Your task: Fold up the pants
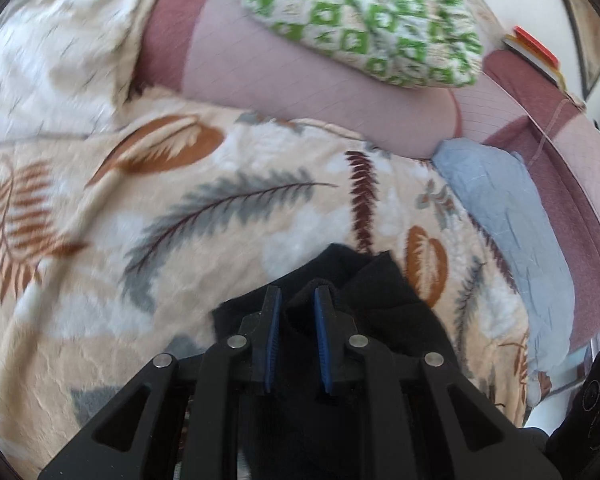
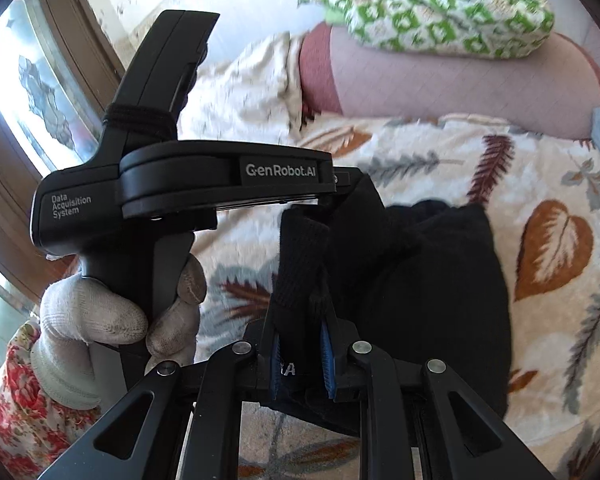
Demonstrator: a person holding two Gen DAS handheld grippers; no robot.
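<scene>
The black pants (image 2: 428,280) lie bunched on a leaf-patterned blanket (image 2: 420,152) on a bed. My right gripper (image 2: 300,312) is shut on a ribbed edge of the black pants, the cloth sticking up between the blue pads. My left gripper (image 1: 296,300) is shut on another edge of the black pants (image 1: 380,292), cloth filling the gap between its fingers. The left gripper's body (image 2: 220,180), held by a gloved hand (image 2: 100,316), shows just left of the pants in the right wrist view. Both grippers hold the pants close together.
A green-and-white patterned pillow (image 1: 364,16) lies on a pink sheet (image 1: 300,92) at the bed's far side. A light blue cloth (image 1: 508,216) lies at the right. A cream quilt (image 1: 52,64) is piled at the left. A window (image 2: 32,80) is at the far left.
</scene>
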